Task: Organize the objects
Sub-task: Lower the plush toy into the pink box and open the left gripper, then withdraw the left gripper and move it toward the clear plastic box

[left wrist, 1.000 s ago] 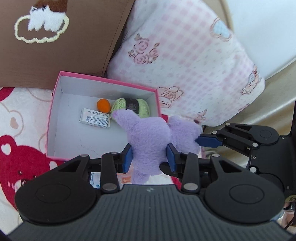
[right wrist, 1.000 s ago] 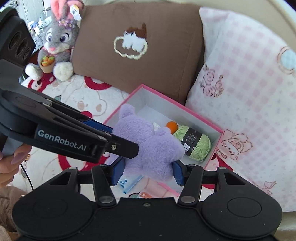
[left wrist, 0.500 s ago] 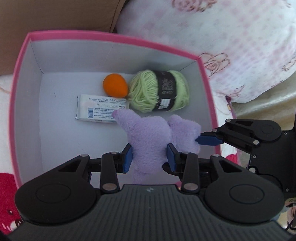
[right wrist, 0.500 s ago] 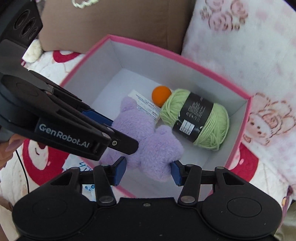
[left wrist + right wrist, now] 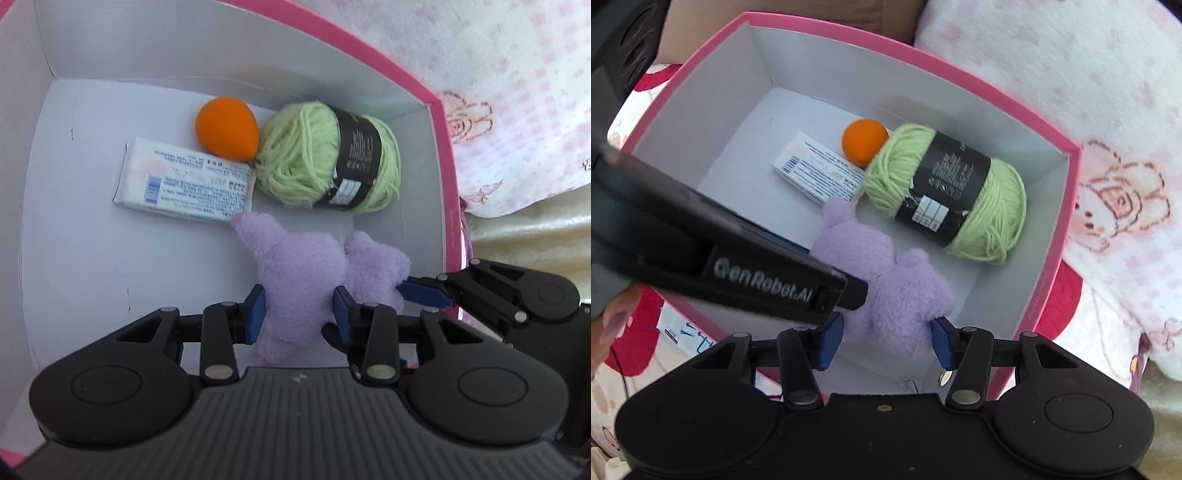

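The soft purple plush toy [image 5: 303,284] sits low in the frame, inside the pink box with white walls [image 5: 439,177]. Left gripper [image 5: 298,314] and right gripper [image 5: 884,341] both squeeze it, jaws closed on it. The green yarn ball [image 5: 325,162] lies just above.

Purple plush toy [image 5: 897,295] between both grippers, seemingly inside pink box [image 5: 1067,206].

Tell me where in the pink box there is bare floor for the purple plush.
Bare floor lies along the pink box's left wall, beside the white packet, and in front of it. The far right corner is crowded: orange ball, green yarn. Both claws, left and right, grip the purple plush.
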A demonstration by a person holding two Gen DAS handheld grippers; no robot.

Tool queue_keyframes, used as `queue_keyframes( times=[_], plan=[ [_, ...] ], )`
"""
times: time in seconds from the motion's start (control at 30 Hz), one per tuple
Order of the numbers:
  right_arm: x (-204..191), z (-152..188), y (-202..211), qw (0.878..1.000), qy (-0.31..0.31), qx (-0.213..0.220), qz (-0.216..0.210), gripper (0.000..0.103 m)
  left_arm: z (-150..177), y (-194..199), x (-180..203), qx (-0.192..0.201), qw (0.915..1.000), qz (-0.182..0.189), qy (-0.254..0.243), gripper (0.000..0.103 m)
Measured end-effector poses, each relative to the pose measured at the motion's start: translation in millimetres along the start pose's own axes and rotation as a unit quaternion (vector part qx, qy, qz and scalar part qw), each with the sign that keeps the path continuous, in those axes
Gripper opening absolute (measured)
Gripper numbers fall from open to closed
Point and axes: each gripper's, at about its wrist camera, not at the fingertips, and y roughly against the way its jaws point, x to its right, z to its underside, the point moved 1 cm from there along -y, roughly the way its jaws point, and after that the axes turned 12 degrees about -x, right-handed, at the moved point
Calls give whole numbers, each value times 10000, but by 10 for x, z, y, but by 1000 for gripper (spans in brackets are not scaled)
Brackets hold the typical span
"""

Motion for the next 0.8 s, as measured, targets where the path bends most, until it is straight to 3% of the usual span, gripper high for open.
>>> queue_keyframes(
  times=[0.17, 0.27, 0.4, 0.57, 0.67, 0.8],
  plan=[
    [18, 92, 57, 9998, -44, 147, -145, 56, 21, 40, 60, 99, 9998, -112, -107, 38],
    [3, 127, 89, 9995, -57, 320, 36, 58, 5, 18, 63, 194, 9997, -154, -5, 38],
    [-37, 257, 180, 9978, -37, 655, 13, 60, 15, -9, 94, 310, 9990, -172, -285, 37],
    [2, 294, 227, 9950, -32, 980, 197, 53, 11, 29, 53, 381, 9990, -83, -198, 30],
    [52, 321, 243, 9947, -90, 1022, 71, 40, 1, -2, 61, 311, 9994, -45, -163, 29],
    [71, 407, 256, 9939, -37, 1100, 51, 38, -8, -131, 86, 314, 9988, -330, -190, 26]
  ],
)
